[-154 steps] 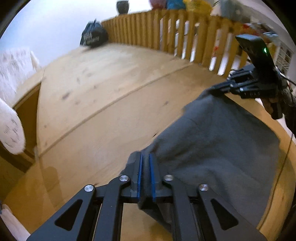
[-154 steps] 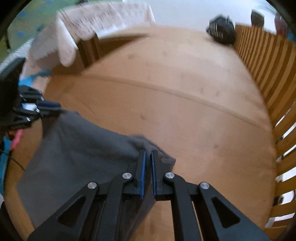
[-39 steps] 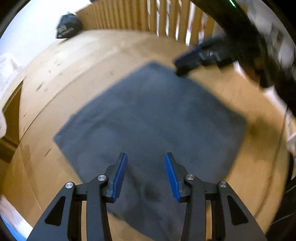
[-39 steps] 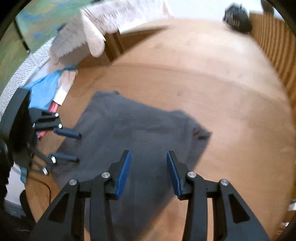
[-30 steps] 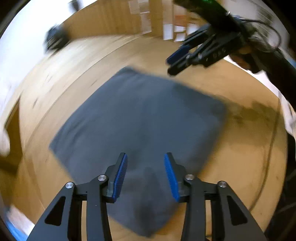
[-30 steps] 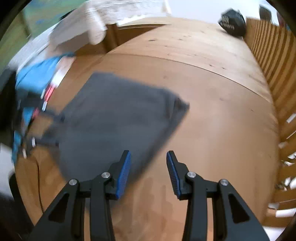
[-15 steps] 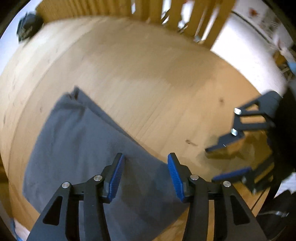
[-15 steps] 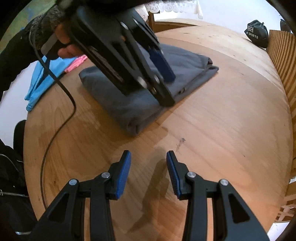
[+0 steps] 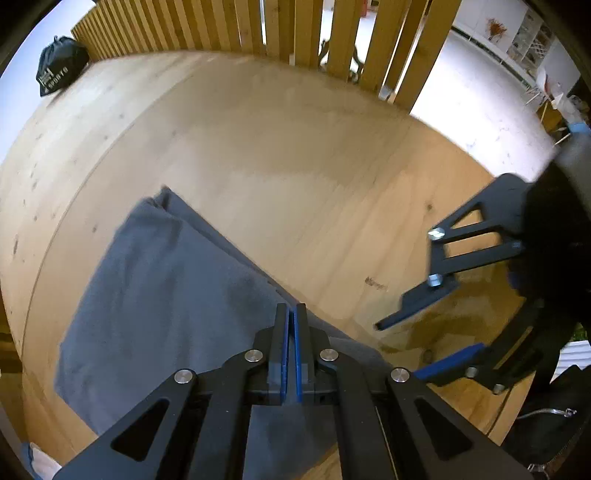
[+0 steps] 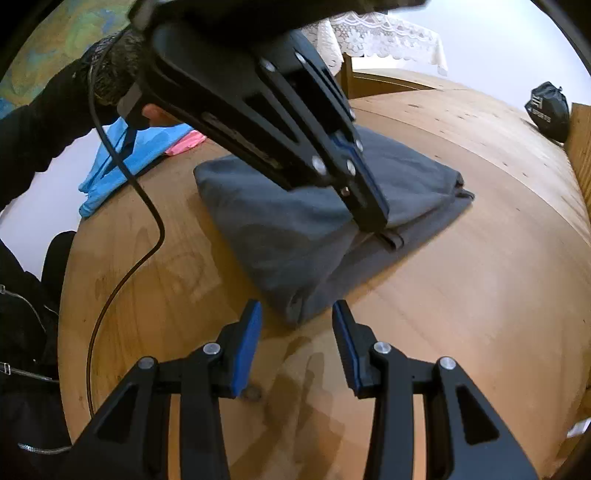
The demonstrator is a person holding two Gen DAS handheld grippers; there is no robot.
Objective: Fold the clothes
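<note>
A dark grey garment point(image 9: 166, 277) lies folded in layers on the round wooden table point(image 9: 295, 166). My left gripper point(image 9: 291, 310) points steeply down at its long right-hand edge, jaws shut with a sliver of grey cloth pinched between the blue pads. In the right wrist view that left gripper point(image 10: 371, 214) bites the top layer's edge of the garment point(image 10: 280, 221). My right gripper point(image 10: 297, 308) is open, low over the table, with the garment's near corner just beyond its fingertips and nothing between the pads. The left wrist view shows the right gripper point(image 9: 397, 350) beside the cloth.
A black bag point(image 9: 55, 70) sits at the far rim by a wooden slat railing point(image 9: 295, 29). Blue clothes point(image 10: 122, 162) and a pink one point(image 10: 186, 142) lie at the table's left edge. A black cable point(image 10: 147, 221) trails over the wood. A lace cloth point(image 10: 376, 37) hangs behind.
The left jaws, open half a second ago, have closed on the garment's edge. The right gripper has drawn a little nearer to the near corner and stays open.
</note>
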